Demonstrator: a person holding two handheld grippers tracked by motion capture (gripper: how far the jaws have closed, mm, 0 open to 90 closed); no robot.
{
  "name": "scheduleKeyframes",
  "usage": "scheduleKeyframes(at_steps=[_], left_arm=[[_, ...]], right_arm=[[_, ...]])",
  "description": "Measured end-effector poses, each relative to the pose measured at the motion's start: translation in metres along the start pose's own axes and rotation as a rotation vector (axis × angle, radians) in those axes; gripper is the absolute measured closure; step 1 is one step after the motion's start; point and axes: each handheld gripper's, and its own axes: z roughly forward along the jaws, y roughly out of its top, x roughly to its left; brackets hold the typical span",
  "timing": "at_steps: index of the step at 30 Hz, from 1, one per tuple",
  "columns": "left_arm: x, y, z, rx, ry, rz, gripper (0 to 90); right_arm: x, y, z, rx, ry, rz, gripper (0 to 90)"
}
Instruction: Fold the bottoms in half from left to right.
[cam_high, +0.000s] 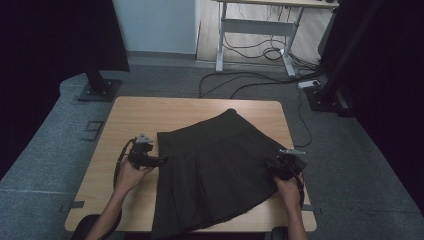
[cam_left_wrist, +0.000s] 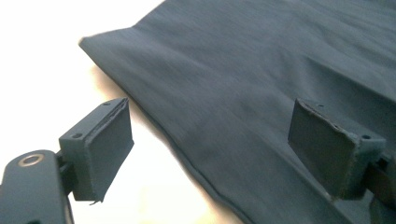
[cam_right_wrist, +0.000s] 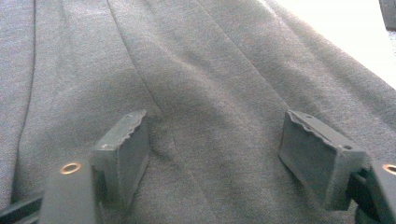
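While a dark pleated skirt (cam_high: 220, 165) lies spread flat across the wooden surface (cam_high: 135, 115), waistband end toward the far edge and hem hanging slightly over the near edge, the person works at both of its sides. Left gripper (cam_high: 159, 160) sits at the skirt's left edge, hand (cam_high: 131, 172) behind it on bare wood; in the left gripper view the jaws stand wide apart, released, with the skirt's folded edge (cam_left_wrist: 154, 126) running between them on the surface, pads not pressing it. Right gripper (cam_high: 276, 167) rests at the skirt's right side near the surface's right edge, right hand (cam_high: 289, 186) behind it. In the right gripper view its jaws are also spread apart over the pleated cloth (cam_right_wrist: 210, 116), fabric lying flat beneath and between them, nothing pinched. Cables trail from both grippers. Beyond the surface, grey carpet (cam_high: 165, 82) and a desk frame (cam_high: 255, 30) with loose floor cables.
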Motion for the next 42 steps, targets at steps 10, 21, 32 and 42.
scheduleKeyframes(at_steps=[10, 21, 32, 42], left_arm=[[0.017, 0.019, 0.048, 0.08, 0.089, -0.021, 7.8], [0.027, 0.002, 0.068, 0.065, 0.125, -0.012, 0.0], [0.027, 0.001, 0.067, 0.064, 0.124, -0.014, 0.0], [0.027, 0.001, 0.066, 0.062, 0.127, -0.018, 0.0]], right_arm=[[0.002, -0.002, 0.001, -0.016, 0.006, -0.008, 18.6], [0.001, -0.003, 0.002, -0.022, 0.015, -0.016, 16.8], [0.005, -0.001, -0.001, -0.005, 0.078, -0.048, 13.4], [0.051, 0.013, -0.024, -0.066, 0.209, -0.176, 13.1]])
